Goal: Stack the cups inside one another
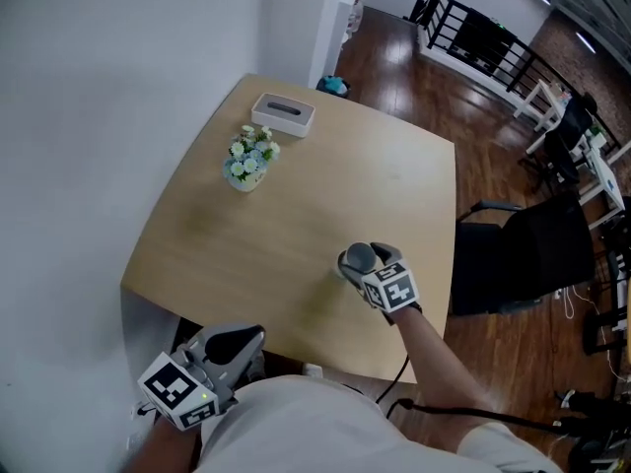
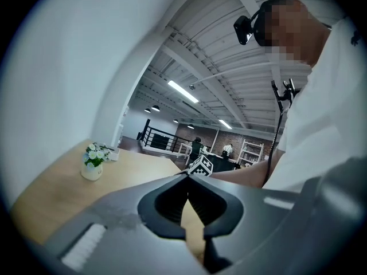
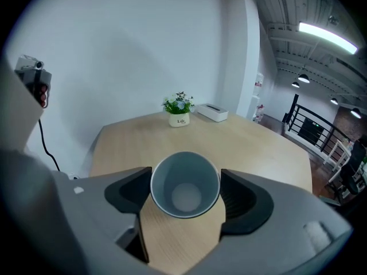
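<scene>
A grey cup (image 1: 357,256) sits upright on the wooden table (image 1: 296,205) near its front right edge, with my right gripper (image 1: 359,261) shut on it. In the right gripper view the cup (image 3: 184,195) opens toward the camera; its inside is pale and holds nothing, and the two dark pads (image 3: 129,192) press on its sides. I see no other cup in any view. My left gripper (image 1: 248,337) hangs off the table's near edge at the lower left, and its jaws meet at the tips (image 2: 187,175) with nothing between them.
A small white pot of flowers (image 1: 248,161) and a white box (image 1: 284,114) stand at the table's far left. A black chair (image 1: 527,249) is just right of the table. A white wall runs along the left side.
</scene>
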The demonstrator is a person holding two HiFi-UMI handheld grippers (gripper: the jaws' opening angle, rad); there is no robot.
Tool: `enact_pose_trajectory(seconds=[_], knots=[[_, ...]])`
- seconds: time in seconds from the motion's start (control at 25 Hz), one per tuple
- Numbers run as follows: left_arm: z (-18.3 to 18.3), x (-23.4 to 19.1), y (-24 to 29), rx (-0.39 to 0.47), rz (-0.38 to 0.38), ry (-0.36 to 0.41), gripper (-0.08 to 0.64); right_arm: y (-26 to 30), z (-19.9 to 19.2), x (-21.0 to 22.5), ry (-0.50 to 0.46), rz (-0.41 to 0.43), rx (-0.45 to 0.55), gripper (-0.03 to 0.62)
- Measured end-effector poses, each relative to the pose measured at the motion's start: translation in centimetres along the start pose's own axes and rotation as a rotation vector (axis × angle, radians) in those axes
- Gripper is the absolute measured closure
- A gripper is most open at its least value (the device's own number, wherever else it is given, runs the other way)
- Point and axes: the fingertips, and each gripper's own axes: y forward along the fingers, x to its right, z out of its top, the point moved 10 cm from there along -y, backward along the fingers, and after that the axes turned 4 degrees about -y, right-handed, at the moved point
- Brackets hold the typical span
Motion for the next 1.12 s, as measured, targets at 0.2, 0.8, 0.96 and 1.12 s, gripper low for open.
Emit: enact_pose_trajectory(seconds=[0.2, 0.8, 0.96, 1.12], knots=[[-0.7, 2.0, 0.9, -0.010, 0.051, -0.005, 0.569, -0.1, -0.7, 0.5, 0.005, 0.040, 0.031, 0.187], [-3.2, 9.5, 3.4, -0.074, 0.155, -0.012, 0.569, -11.9, -7.8, -1.2, 0.077, 0.135, 0.138, 0.175], [-2.5, 9.9, 3.2, -0.078, 0.095, 0.041, 0.569, -17.6, -9.2, -1.7, 0.125, 0.039, 0.191, 0.175], [-1.8, 10.2, 1.5, -0.061, 0.039, 0.079, 0.569, -22.5, -10.4, -5.4, 0.167, -0.014, 0.212, 0.172]])
